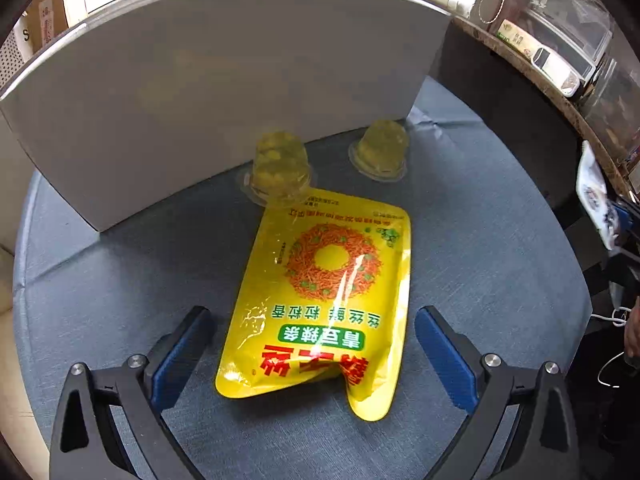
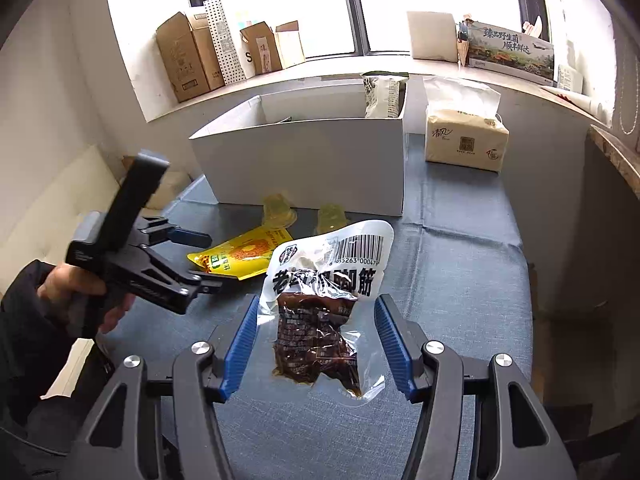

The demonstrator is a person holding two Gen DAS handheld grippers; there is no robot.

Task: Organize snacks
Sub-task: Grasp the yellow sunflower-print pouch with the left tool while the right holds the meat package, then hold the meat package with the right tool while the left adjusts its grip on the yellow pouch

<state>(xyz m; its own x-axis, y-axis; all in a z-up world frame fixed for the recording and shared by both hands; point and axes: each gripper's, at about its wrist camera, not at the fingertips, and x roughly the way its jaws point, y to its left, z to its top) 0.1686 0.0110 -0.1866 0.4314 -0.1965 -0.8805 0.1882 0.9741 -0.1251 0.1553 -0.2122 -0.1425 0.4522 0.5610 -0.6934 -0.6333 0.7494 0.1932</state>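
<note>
Left wrist view: the left gripper (image 1: 316, 344) hangs over the blue-clothed surface (image 1: 500, 260) with its jaws spread wide and released, gripping nothing. The yellow snack pouch (image 1: 320, 300) lies flat between and ahead of the jaws, its crumpled near corner about level with the blue pads but clear of both. Further ahead, two jelly cups (image 1: 280, 168) sit upside down just in front of the white box (image 1: 224, 92), the left one touching the pouch's far edge, the other off to the right. From here the box's inside is hidden.

Right wrist view: the right gripper (image 2: 316, 340) also has its jaws apart, and the clear meat packet (image 2: 320, 312) lies between them; the pads stand close on either side, but I cannot tell that either one touches it. The packet's printed end points ahead toward the box. To the left of the jaws the other gripper hovers over the pouch. Ahead, the open box shows one pale snack bag (image 2: 382, 94) standing in its far right corner. A tissue pack (image 2: 464, 136) sits beside the box, ahead and right.

Judging by this, the job is at an early stage: one bag is boxed, while pouch, packet and both cups are not yet in.
</note>
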